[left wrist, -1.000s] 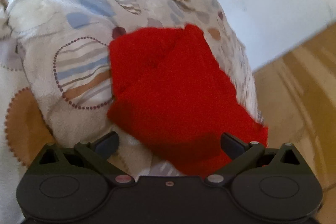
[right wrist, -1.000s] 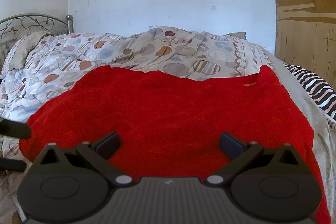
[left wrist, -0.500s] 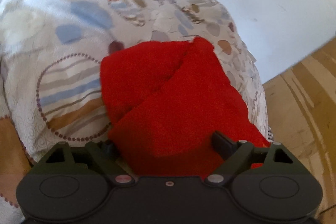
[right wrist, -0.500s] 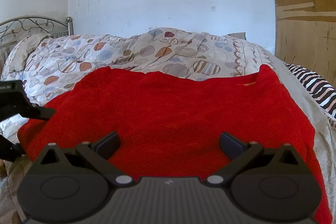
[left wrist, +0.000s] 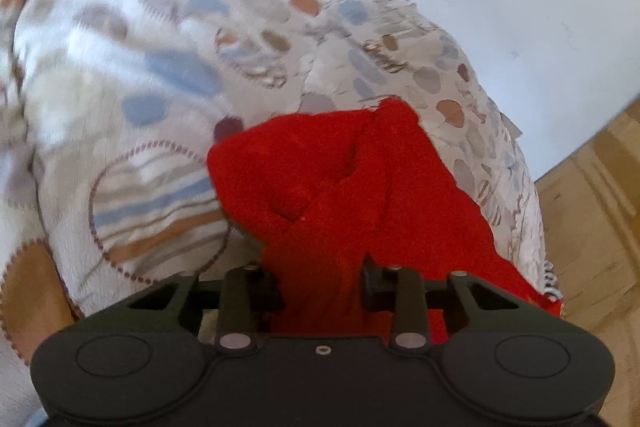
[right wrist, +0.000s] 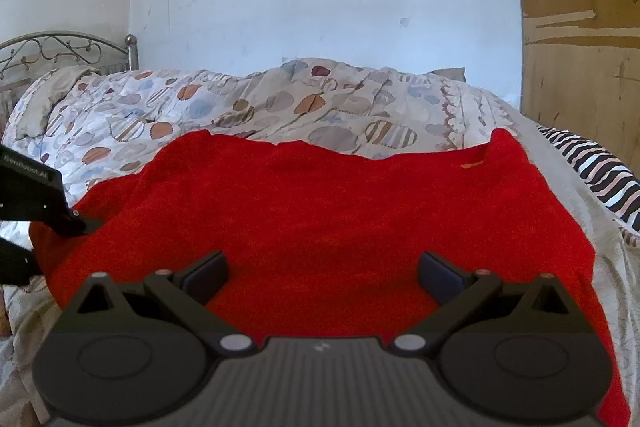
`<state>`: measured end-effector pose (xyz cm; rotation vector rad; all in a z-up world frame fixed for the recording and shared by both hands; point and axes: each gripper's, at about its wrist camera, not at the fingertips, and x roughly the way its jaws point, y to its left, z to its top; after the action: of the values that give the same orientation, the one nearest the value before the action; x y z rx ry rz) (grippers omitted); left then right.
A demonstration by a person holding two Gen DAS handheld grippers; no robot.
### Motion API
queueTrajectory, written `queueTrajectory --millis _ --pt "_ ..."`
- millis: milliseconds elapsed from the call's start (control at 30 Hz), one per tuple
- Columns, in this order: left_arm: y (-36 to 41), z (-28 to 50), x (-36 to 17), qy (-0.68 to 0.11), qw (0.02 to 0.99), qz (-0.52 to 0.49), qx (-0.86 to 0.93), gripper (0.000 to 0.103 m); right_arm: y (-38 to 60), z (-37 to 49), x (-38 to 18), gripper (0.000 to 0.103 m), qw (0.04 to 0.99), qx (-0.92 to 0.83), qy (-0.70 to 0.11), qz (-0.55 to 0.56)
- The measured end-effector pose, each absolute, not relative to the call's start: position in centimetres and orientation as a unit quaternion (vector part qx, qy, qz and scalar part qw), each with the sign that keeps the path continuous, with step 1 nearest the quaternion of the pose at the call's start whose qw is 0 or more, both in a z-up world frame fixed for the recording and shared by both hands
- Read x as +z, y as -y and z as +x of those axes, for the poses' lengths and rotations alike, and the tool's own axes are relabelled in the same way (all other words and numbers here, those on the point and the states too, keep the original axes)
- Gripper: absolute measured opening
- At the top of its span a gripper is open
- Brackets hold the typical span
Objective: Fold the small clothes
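Closing in at the lower centre of the left wrist view, our left tool [left wrist: 322, 293] has gone from spread a second ago to clamped on the red garment [left wrist: 352, 203], bunching cloth between its fingers; blur on the quilt [left wrist: 132, 79] says we're moving. That looks like the grab for the first fold. In the right wrist view, the same tool now shows at the left edge, biting the garment's left corner, while the garment lies spread over the bed. At lower centre our right tool [right wrist: 322, 273] hangs apart above it, gripping nothing yet.
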<state>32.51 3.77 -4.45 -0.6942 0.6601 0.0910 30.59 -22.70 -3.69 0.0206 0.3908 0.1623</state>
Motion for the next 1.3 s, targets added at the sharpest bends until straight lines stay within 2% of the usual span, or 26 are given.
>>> queueTrajectory --millis 300,400,500,667,800,967,1133,1300 --pt "-3.9 32.6 -3.9 -0.33 0.887 -0.321 0.043 0.035 22.7 31.0 -3.3 0.103 0.974 0.082 -0.209 0.013" --pt "-2.9 32.8 -2.5 -0.331 0.896 -0.29 0.059 0.034 23.7 29.8 -2.1 0.103 0.976 0.077 -0.194 0.065" --pt "-1.0 32.9 -0.7 -0.319 0.916 -0.234 0.071 0.032 25.8 27.1 -1.3 0.103 0.974 0.079 -0.155 0.142" --pt "2.8 33.2 2.3 -0.274 0.948 -0.153 0.058 0.027 28.6 22.4 0.0 0.103 0.98 0.027 -0.149 0.13" --pt "8.3 33.4 4.8 -0.222 0.975 -0.011 -0.006 0.025 32.5 17.1 0.5 0.103 0.983 -0.016 -0.112 0.147" --pt "15.4 32.9 7.1 -0.188 0.967 0.106 -0.134 0.024 36.6 11.6 -0.4 0.103 0.977 -0.13 -0.091 0.139" --pt "21.4 29.5 5.4 -0.166 0.936 0.211 -0.229 0.024 40.2 8.3 -2.1 0.103 0.956 -0.217 -0.115 0.161" --pt "23.0 26.5 1.8 -0.169 0.908 0.274 -0.268 0.024 41.4 6.9 -4.2 0.103 0.939 -0.242 -0.151 0.19"
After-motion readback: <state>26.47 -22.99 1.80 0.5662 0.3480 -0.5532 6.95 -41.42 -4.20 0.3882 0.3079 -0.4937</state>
